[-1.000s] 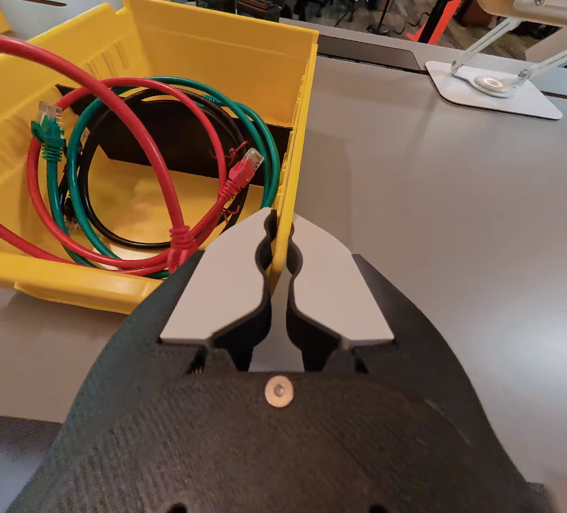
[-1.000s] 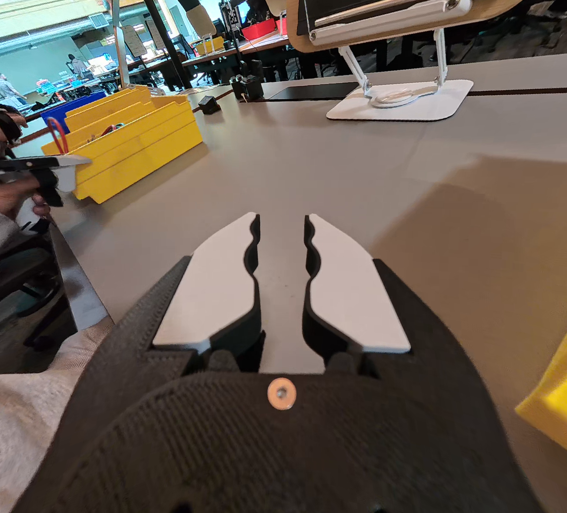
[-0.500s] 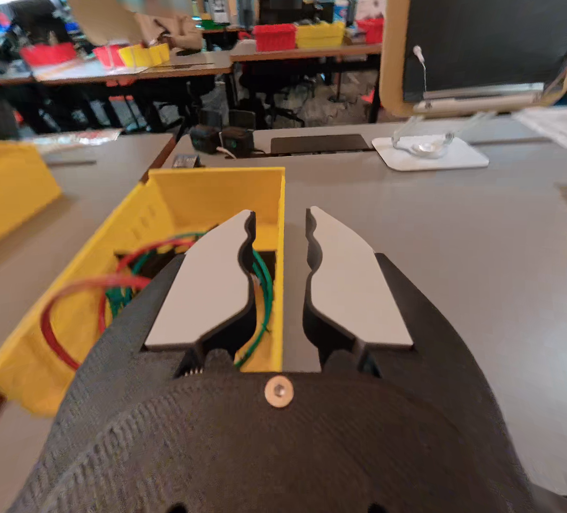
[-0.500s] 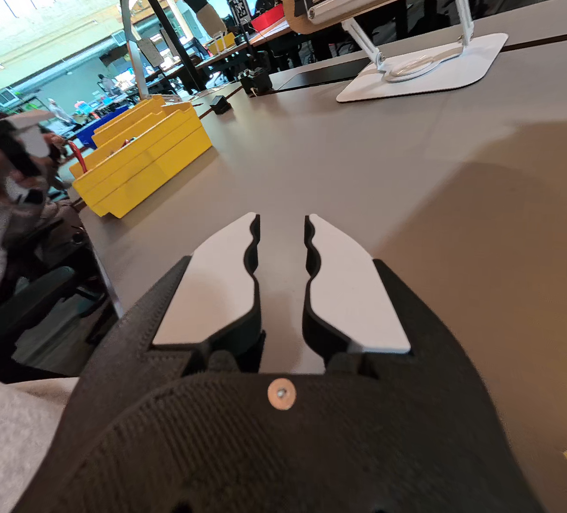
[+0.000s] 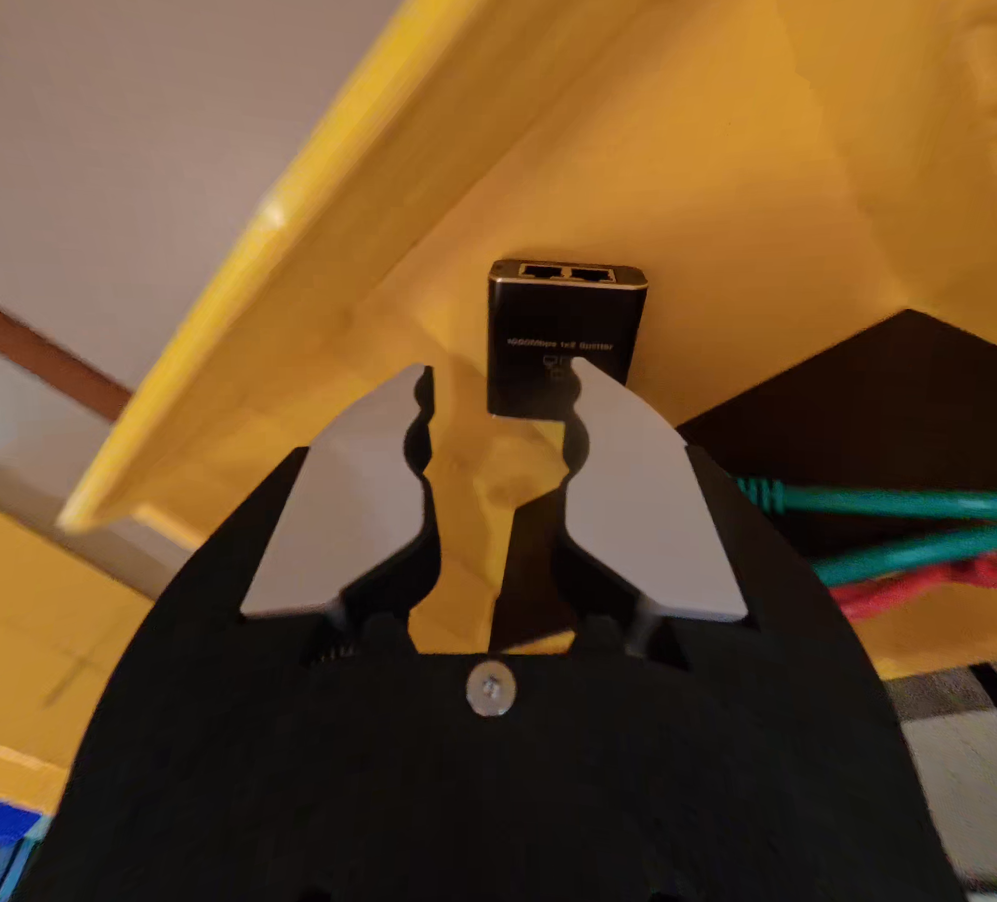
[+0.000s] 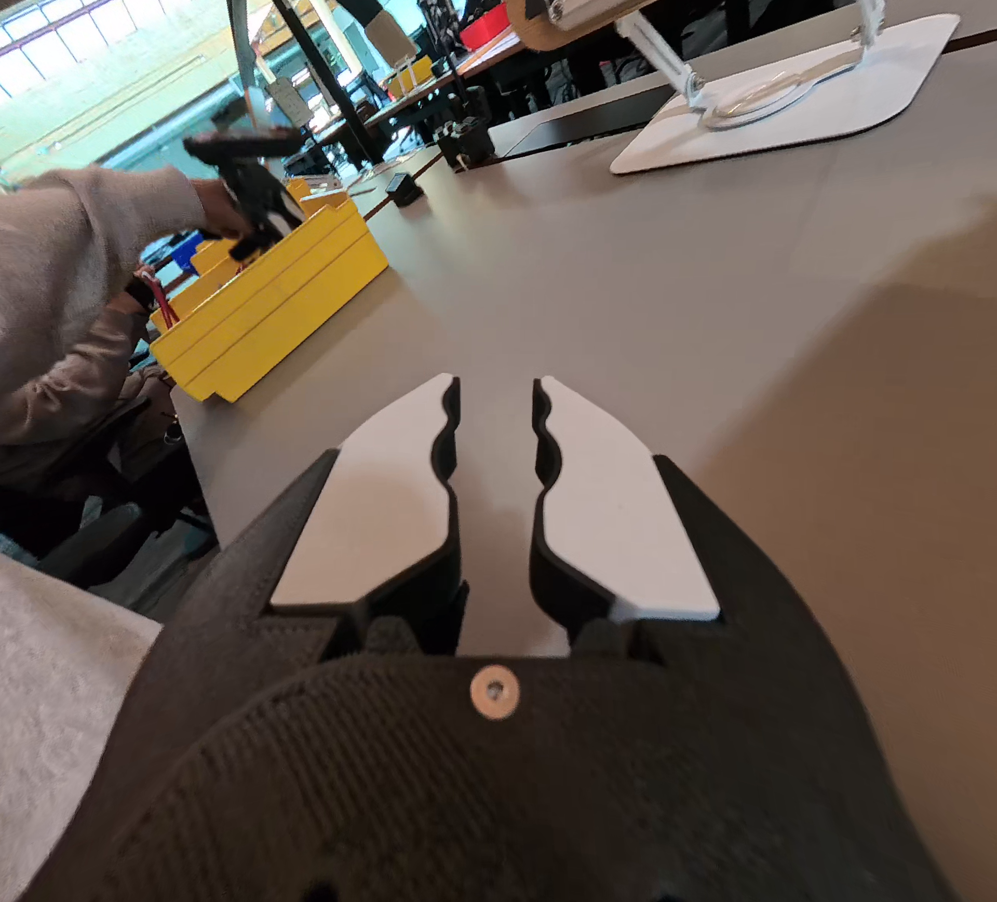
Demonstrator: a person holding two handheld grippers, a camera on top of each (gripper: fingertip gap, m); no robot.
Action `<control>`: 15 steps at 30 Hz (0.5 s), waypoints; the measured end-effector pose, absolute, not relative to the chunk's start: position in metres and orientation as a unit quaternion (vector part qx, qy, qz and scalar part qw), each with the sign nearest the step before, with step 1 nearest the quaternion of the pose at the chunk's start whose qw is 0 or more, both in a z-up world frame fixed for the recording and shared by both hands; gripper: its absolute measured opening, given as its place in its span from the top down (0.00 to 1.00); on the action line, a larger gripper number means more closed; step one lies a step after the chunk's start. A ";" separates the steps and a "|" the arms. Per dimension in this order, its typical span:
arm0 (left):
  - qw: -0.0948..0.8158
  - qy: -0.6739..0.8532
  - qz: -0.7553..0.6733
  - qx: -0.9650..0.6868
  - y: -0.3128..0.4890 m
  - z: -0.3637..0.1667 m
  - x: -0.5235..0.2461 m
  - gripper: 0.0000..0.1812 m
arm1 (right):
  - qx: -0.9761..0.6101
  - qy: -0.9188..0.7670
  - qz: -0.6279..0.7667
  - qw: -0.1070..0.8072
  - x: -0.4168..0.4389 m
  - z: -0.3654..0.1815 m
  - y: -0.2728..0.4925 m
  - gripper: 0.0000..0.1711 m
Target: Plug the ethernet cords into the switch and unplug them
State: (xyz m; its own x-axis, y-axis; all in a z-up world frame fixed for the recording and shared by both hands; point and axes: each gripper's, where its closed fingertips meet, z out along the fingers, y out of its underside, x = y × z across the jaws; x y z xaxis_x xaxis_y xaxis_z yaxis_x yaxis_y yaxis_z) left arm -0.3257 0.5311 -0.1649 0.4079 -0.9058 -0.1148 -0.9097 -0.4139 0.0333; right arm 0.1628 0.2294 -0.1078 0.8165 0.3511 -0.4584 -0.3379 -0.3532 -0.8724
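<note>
A small black switch with two ports on its far end lies on the floor of a yellow bin. My left gripper is open and empty inside the bin, its tips just short of the switch's near end. Green cords and a red cord lie at the right over a black divider. My right gripper is open and empty, low over the grey table. In the right wrist view the left gripper reaches down into the yellow bin.
A white stand base with a raised board sits at the table's far right. A small black block lies behind the bin. A person's grey sleeve is at the left. More yellow bin shows at lower left in the left wrist view.
My left gripper has let go of the bin wall, opened, swung up and then dipped down into the bin toward the switch. My right gripper has stayed open, tilting slightly over the table.
</note>
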 end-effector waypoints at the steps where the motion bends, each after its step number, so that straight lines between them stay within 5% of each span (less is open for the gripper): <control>1: 0.002 0.542 0.039 -0.839 0.526 -0.173 -0.324 0.71 | -0.763 0.005 0.301 0.572 0.168 -0.108 0.232 0.85; 4: 0.035 0.527 -0.033 -0.848 0.526 -0.177 -0.305 0.54 | -0.766 0.037 0.294 0.570 0.185 -0.114 0.238 0.85; 8: -0.047 0.542 -0.011 -0.839 0.505 -0.195 -0.319 0.50 | -0.762 0.085 0.324 0.554 0.197 -0.119 0.236 0.86; 11: -0.026 0.569 0.020 -0.822 0.513 -0.197 -0.314 0.64 | -0.757 0.098 0.331 0.554 0.201 -0.117 0.233 0.86; 15: 0.042 0.588 0.078 -0.804 0.530 -0.176 -0.309 0.66 | -0.758 0.086 0.325 0.560 0.199 -0.114 0.228 0.86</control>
State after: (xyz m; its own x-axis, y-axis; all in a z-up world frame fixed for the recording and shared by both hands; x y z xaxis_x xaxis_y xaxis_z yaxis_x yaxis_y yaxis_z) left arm -0.3090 0.5303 -0.1756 0.2954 -0.9393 -0.1748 -0.9524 -0.3039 0.0238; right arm 0.1987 0.2284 -0.1138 0.7745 0.2333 -0.5879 -0.4932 -0.3592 -0.7923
